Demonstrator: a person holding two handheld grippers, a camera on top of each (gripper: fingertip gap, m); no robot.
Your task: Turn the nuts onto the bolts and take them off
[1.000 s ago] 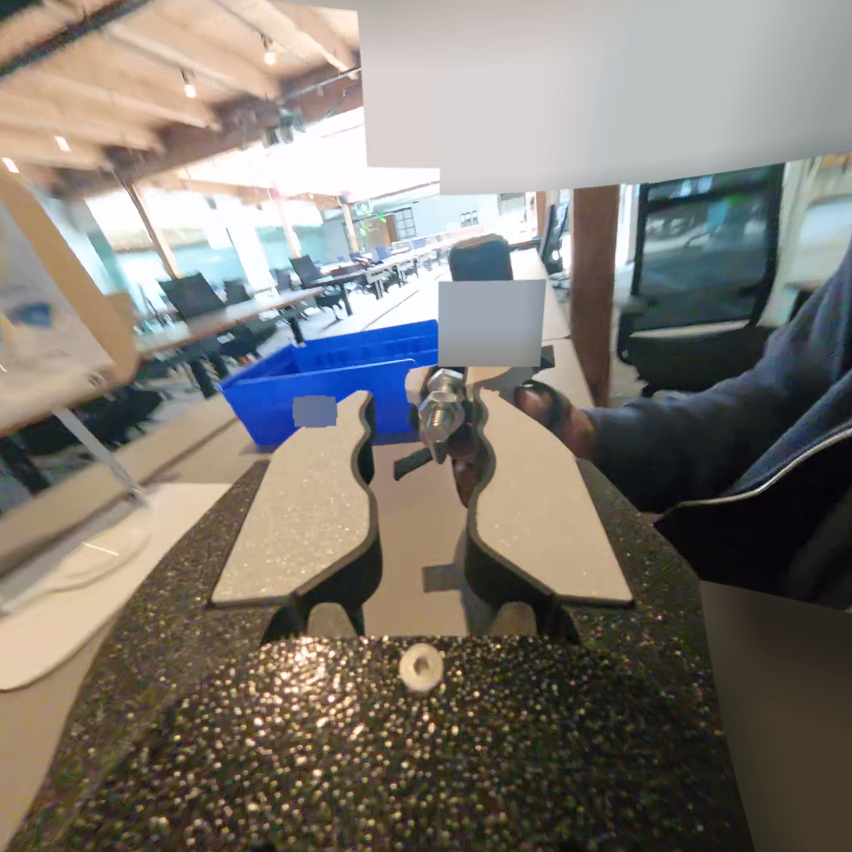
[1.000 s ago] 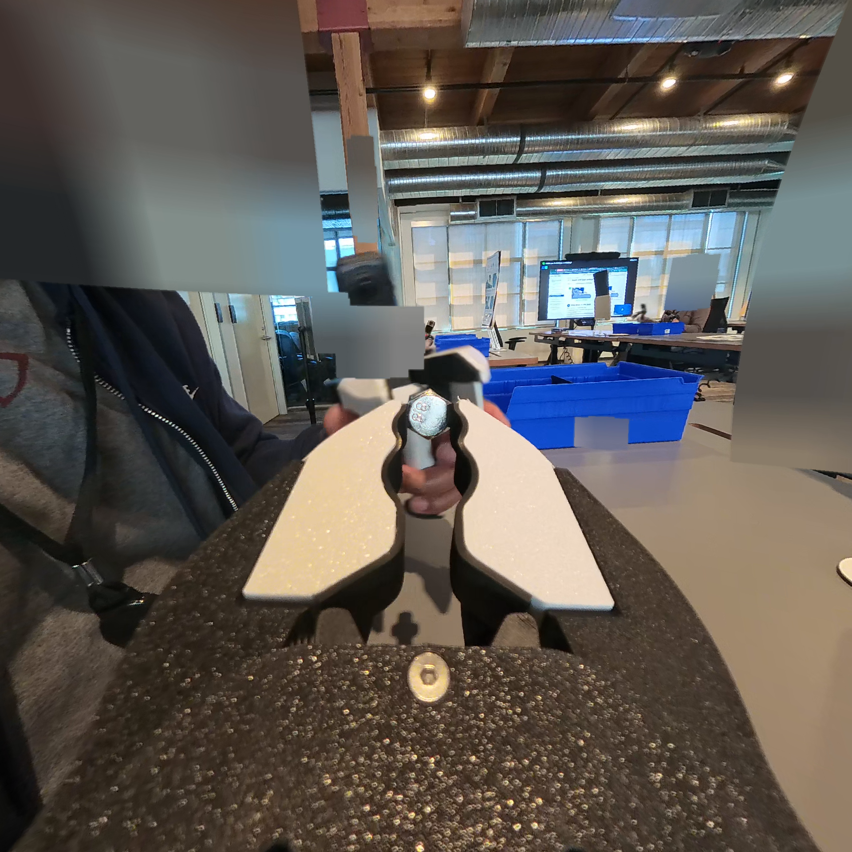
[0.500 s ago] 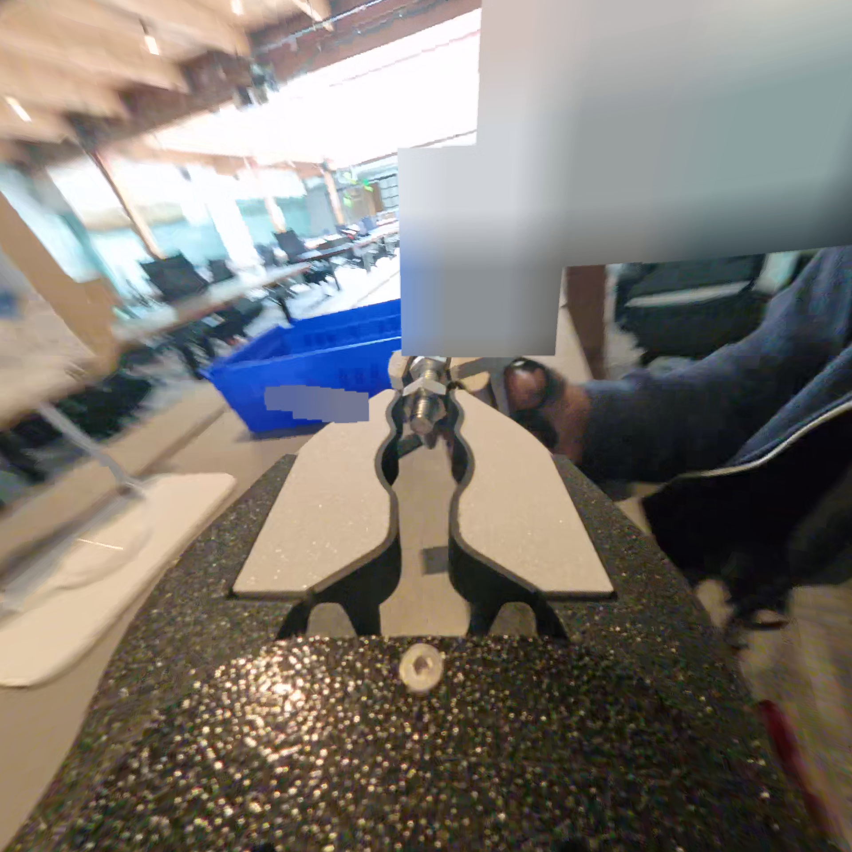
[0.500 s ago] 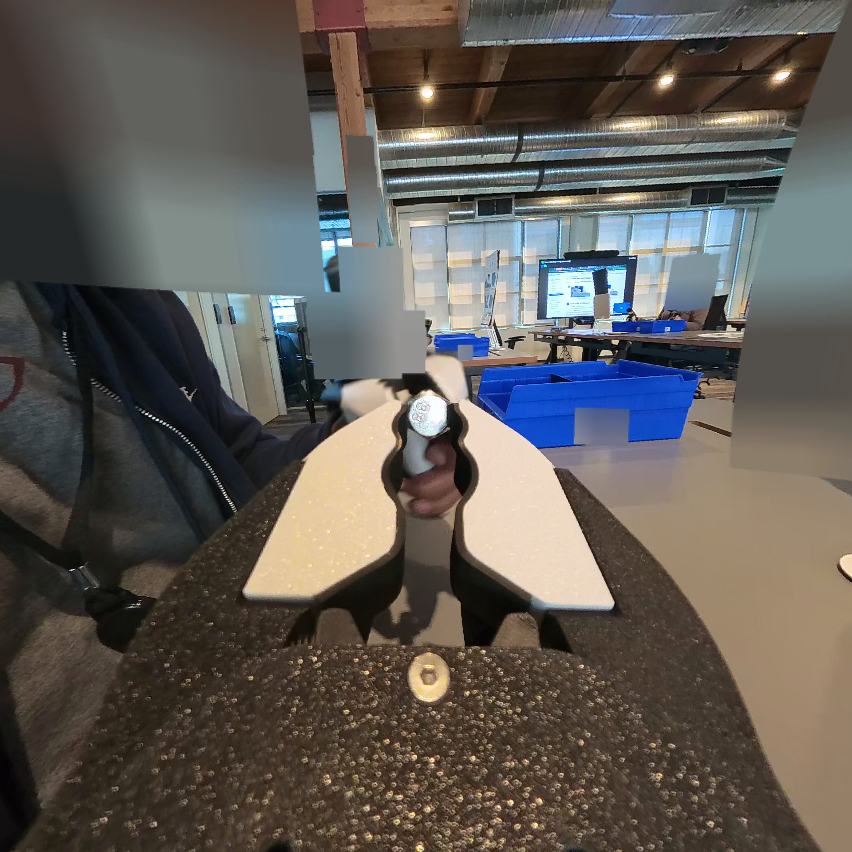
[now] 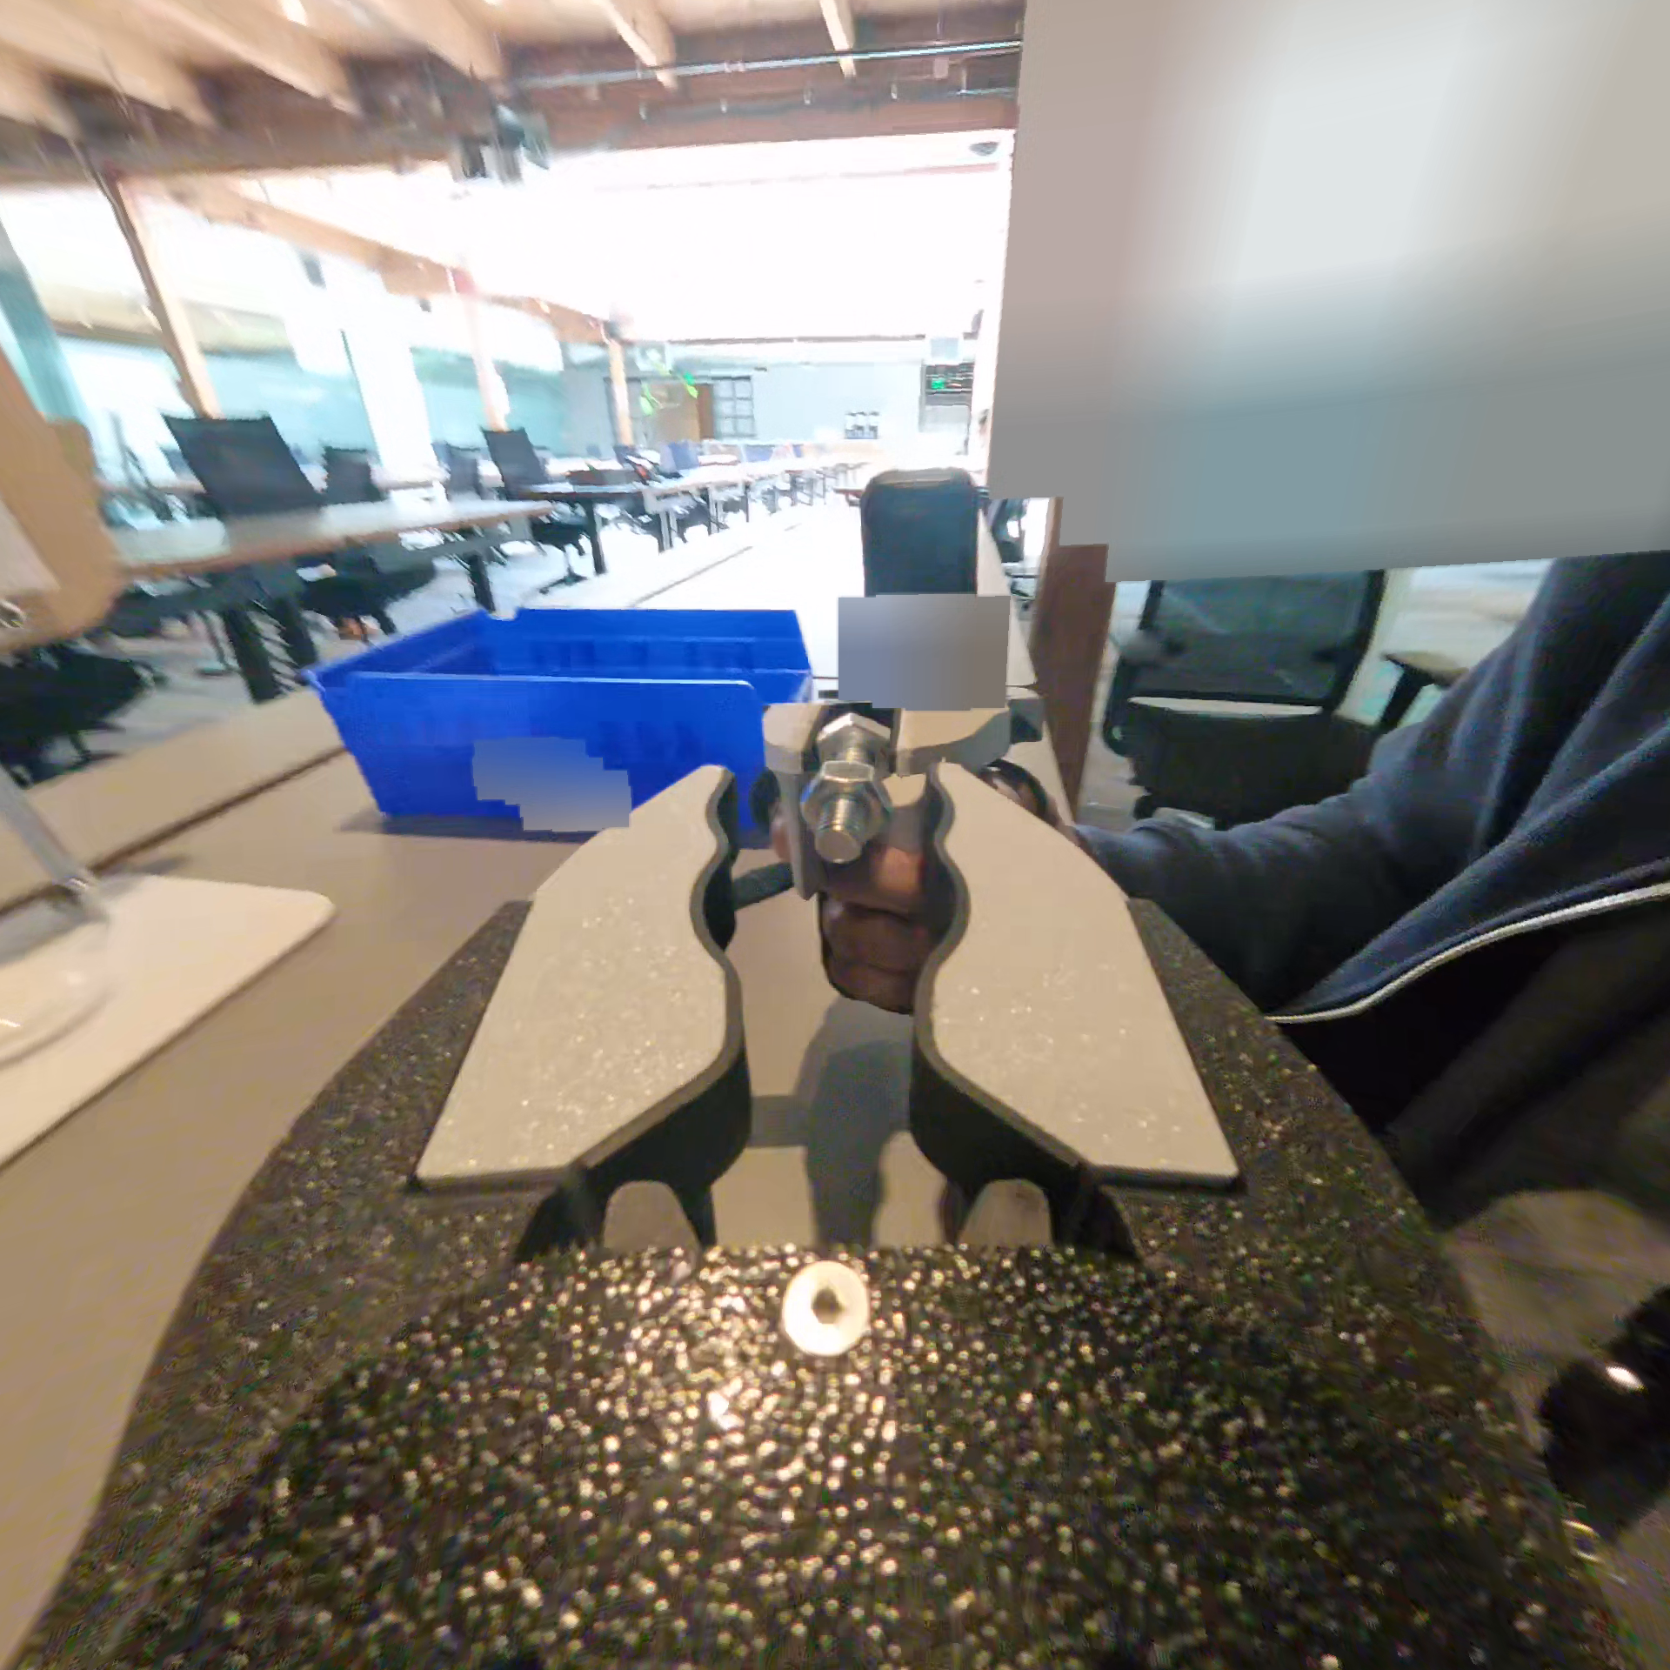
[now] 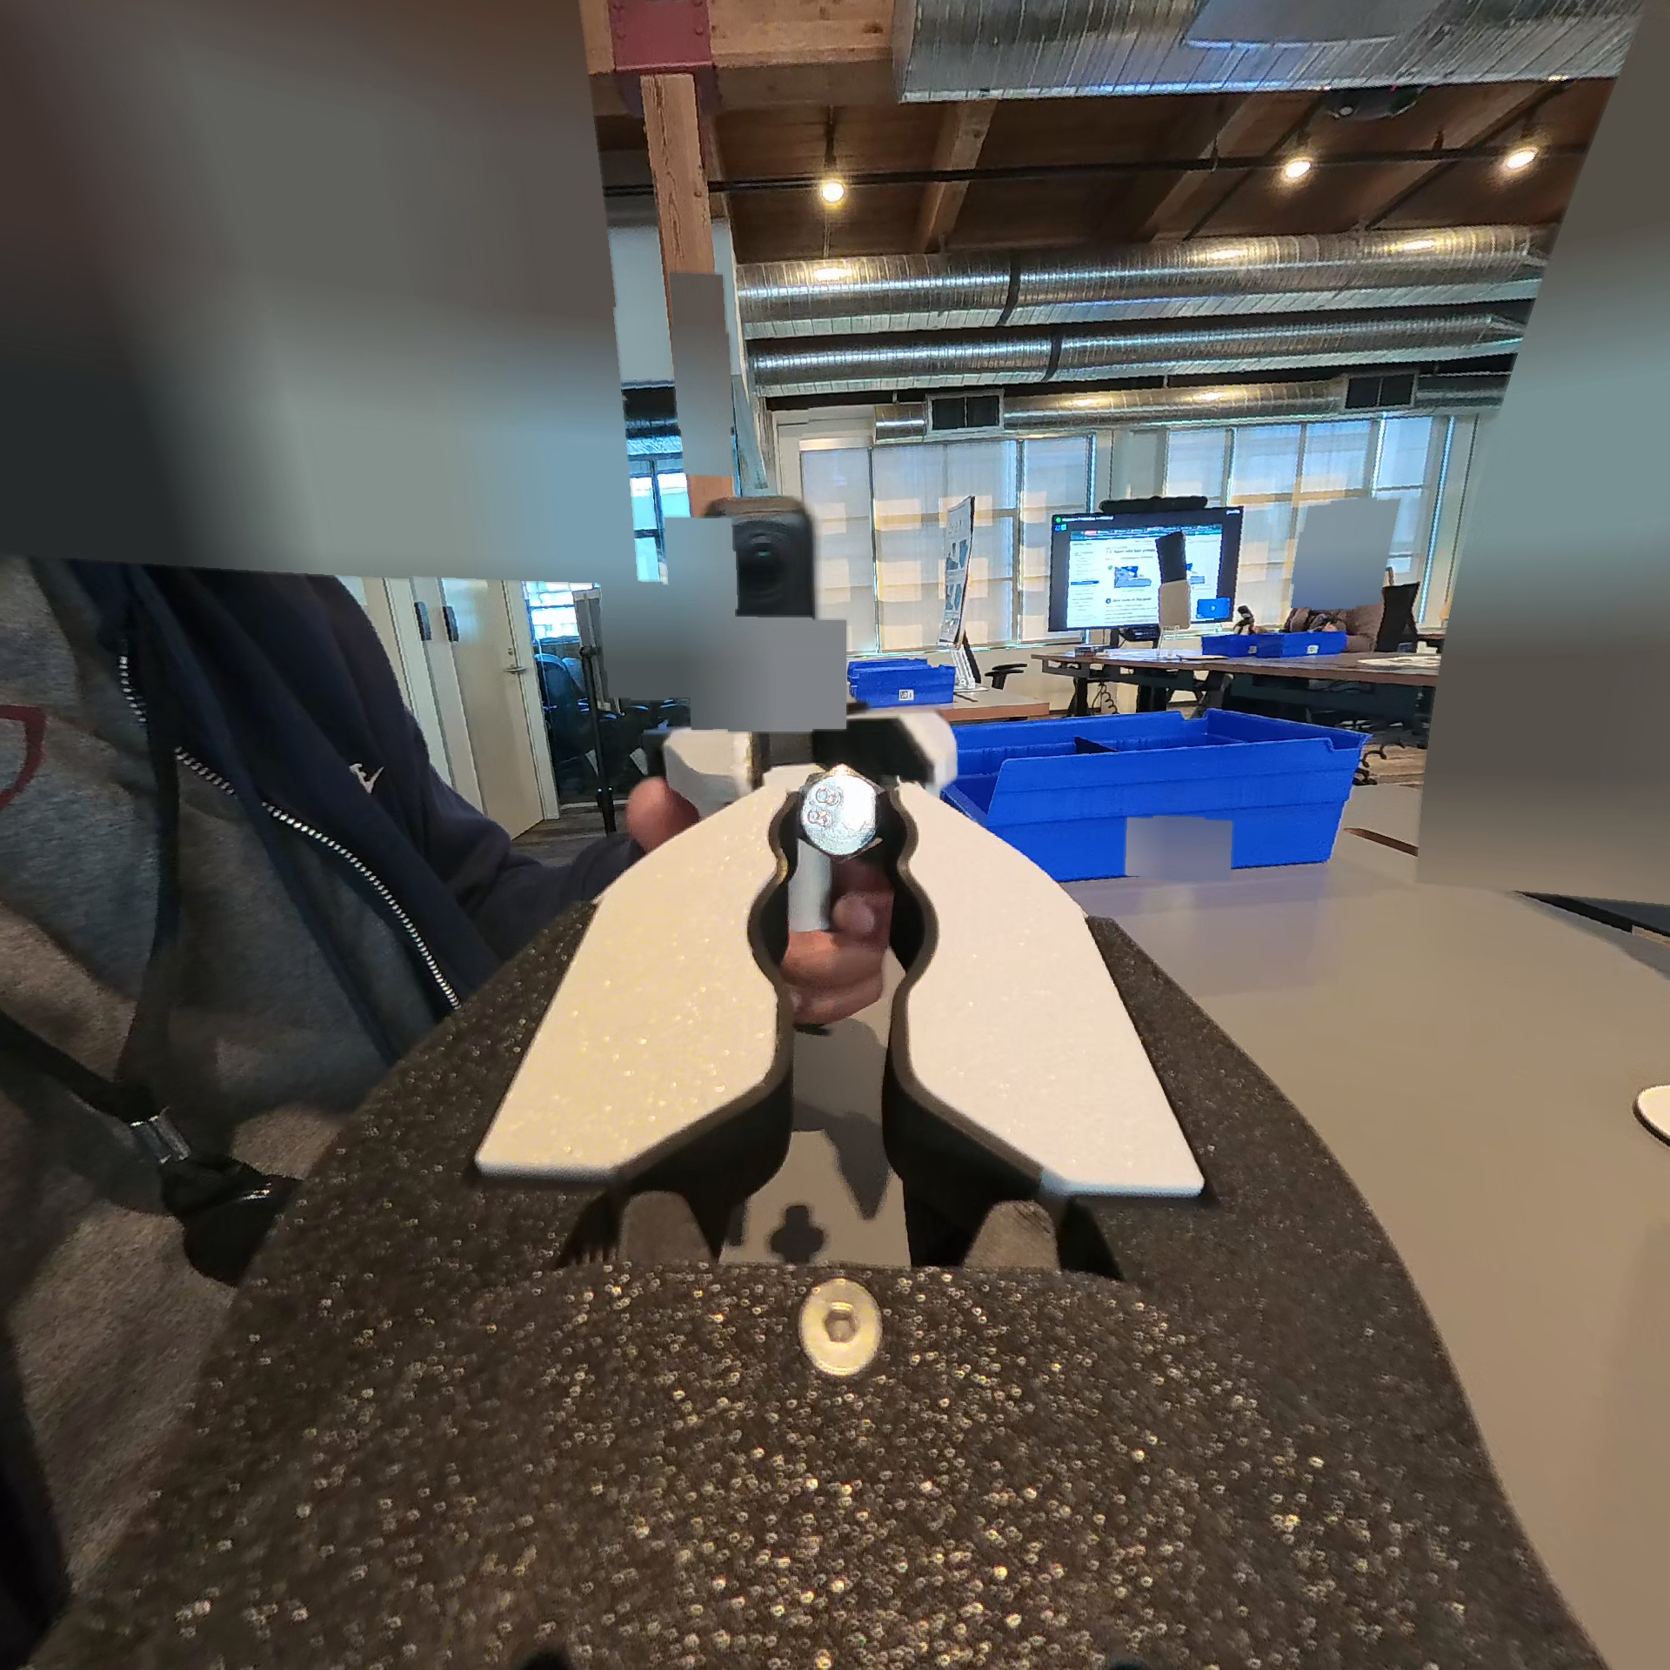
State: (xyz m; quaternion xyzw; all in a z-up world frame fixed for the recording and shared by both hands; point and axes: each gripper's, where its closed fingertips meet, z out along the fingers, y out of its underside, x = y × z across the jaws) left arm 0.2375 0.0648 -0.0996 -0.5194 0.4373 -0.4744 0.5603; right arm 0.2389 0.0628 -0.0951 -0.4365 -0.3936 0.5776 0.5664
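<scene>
Silver steel hex bolt (image 6: 839, 818) sits clamped by its head between the right gripper (image 6: 840, 804) tips. Its threaded end carries a silver hex nut (image 5: 847, 799), beyond the spread, empty left gripper (image 5: 827, 818). Behind on the grey table (image 6: 1355, 1039), a blue plastic bin (image 6: 1166, 786); contents hidden.

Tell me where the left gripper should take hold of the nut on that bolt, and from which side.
Grip the nut across two opposite flats of its hexagon. Come in along the bolt from its free threaded tip, which points at the open left gripper; the right gripper already clamps the hex head at the far end, so that side is probably blocked. Flats give the pads purchase for turning.
</scene>
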